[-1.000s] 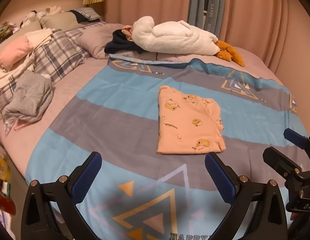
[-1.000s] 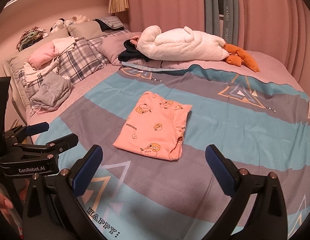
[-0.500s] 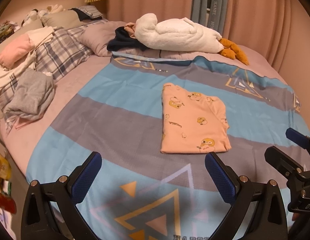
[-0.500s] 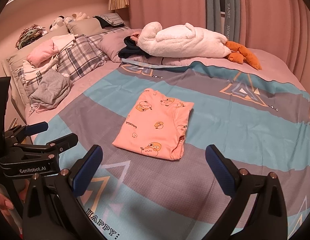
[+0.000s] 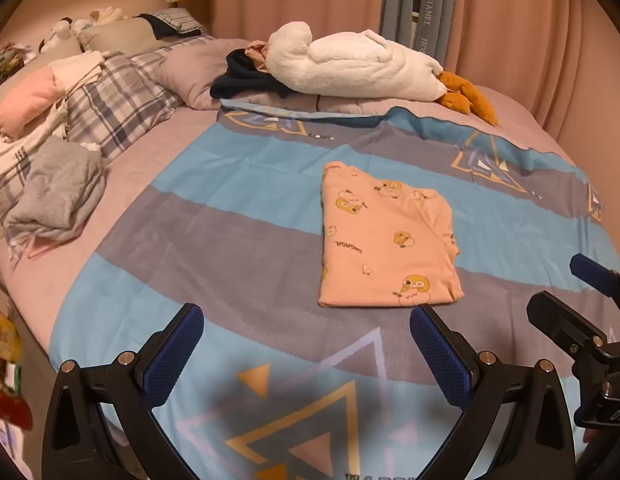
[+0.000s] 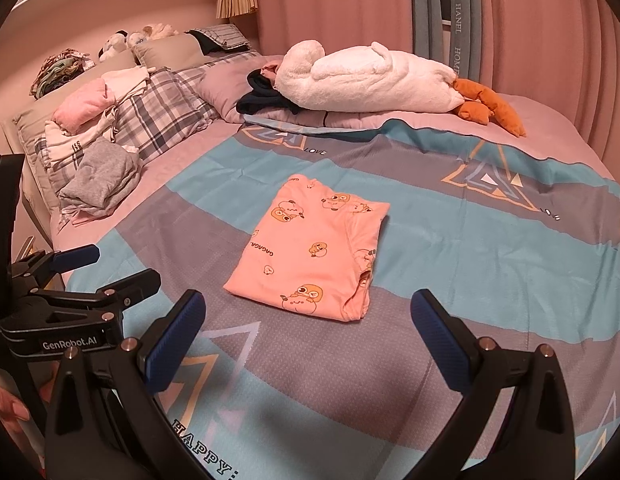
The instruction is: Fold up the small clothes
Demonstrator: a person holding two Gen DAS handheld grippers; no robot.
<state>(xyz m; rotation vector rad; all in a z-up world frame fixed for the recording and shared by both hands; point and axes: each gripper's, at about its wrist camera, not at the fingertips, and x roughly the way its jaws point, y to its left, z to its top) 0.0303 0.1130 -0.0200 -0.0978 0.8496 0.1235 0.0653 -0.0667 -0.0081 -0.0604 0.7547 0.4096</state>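
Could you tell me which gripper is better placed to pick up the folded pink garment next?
Left, marginally: the pink garment lies just beyond its right finger. Both grippers are open and empty.

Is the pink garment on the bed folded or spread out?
Folded: the pink garment lies as a compact rectangle with layered edges on one side.

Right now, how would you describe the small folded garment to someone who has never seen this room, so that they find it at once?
Look at the blue and grey striped bedspread that covers the bed. Near its middle, in front of both open grippers, lies the folded peach garment, a flat rectangle. Unlike the crumpled grey clothes by the plaid pillows, it is neatly folded and printed with small orange cartoon ducks.
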